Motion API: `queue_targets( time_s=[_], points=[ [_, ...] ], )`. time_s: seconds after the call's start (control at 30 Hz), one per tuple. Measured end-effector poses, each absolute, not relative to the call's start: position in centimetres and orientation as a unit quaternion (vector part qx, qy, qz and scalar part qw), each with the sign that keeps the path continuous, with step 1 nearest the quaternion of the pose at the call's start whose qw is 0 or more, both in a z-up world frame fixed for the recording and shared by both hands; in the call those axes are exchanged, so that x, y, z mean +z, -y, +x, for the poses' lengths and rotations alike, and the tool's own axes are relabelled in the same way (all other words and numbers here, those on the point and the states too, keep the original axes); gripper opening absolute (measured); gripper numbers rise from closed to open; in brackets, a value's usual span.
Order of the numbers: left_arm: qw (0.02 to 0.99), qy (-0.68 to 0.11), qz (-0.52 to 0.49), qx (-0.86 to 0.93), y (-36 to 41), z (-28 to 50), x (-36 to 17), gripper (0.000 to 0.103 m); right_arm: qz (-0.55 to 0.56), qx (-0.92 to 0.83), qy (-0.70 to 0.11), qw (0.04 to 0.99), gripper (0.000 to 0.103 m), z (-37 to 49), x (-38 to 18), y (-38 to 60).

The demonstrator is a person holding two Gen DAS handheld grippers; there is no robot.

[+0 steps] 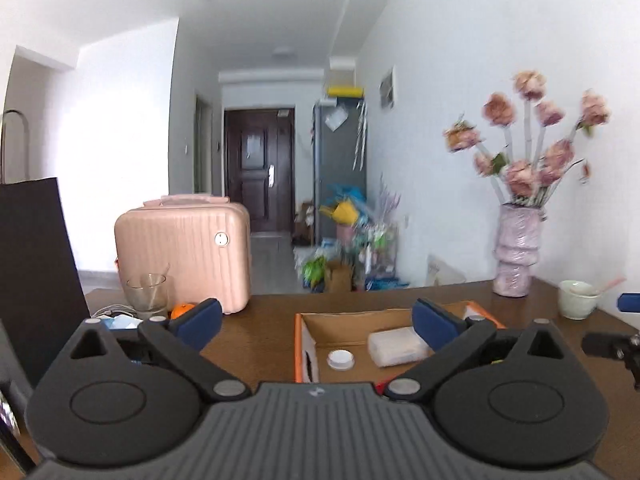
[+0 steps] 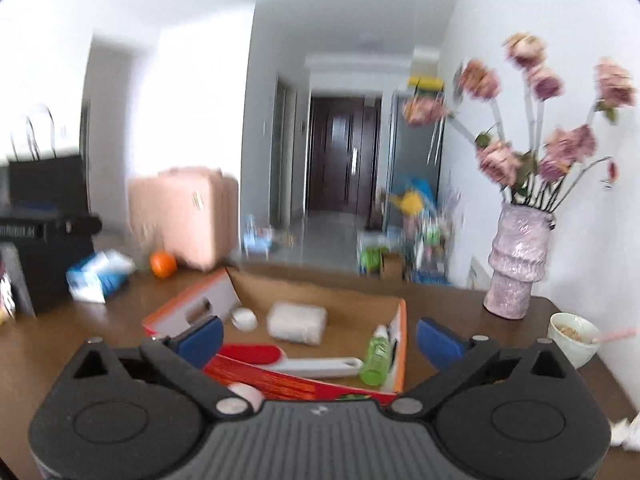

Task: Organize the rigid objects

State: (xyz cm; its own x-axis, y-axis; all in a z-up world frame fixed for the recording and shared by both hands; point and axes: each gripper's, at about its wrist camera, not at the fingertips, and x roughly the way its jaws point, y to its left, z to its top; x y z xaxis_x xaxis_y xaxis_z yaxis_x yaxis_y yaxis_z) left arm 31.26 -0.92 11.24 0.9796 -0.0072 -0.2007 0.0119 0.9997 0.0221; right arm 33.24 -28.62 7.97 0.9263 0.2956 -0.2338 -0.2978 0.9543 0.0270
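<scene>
- Left wrist view: the left gripper is hanging with jaws spread wide, gripping nothing, over the cardboard box, which is already holding a white jar and a wrapped white packet.
- Right wrist view: the right gripper is likewise gaping empty above the box; a green bottle and red-and-white brush are lying inside, while an orange is sitting outside, beyond the box, perhaps still to be packed.

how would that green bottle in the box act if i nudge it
The green bottle lies on its side against the cardboard box wall, so it would probably roll. It looks like smooth clear plastic, likely light and a bit slippery. The wall should stop it quickly.
</scene>
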Motion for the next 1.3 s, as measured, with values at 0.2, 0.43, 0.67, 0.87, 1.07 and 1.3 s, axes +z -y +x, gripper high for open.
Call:
queue_targets(
  time_s=[0.2, 0.43, 0.67, 0.87, 1.07, 1.3],
  points=[
    [0.996, -0.082, 0.021, -0.008, 1.7, 24.5, 8.5, 0.103, 0.029, 0.144, -0.127, 0.981, 0.103, 28.4, 5.1, 29.0],
    [0.996, -0.085, 0.026, -0.006, 2.0, 20.7, 7.3, 0.103, 0.028, 0.138, -0.121, 0.983, 0.103, 24.8, 4.8, 28.6],
    [0.995, -0.103, 0.000, 0.010, 1.0, 16.6, 6.0, 0.103, 0.030, 0.143, -0.108, 0.983, 0.103, 19.9, 3.9, 28.9],
    [0.989, -0.144, -0.038, 0.023, -1.1, 10.9, 2.2, 0.103, 0.052, 0.134, -0.129, 0.981, 0.103, 15.0, -0.5, 29.5],
    [0.977, -0.209, 0.004, 0.043, 0.0, 11.1, -1.1, 0.103, 0.079, 0.141, -0.183, 0.970, 0.103, 13.0, -4.7, 29.3],
    [0.968, -0.247, -0.011, 0.029, 0.5, 14.6, -1.6, 0.103, 0.067, 0.129, -0.188, 0.971, 0.103, 14.9, -4.8, 29.6]
  ],
)
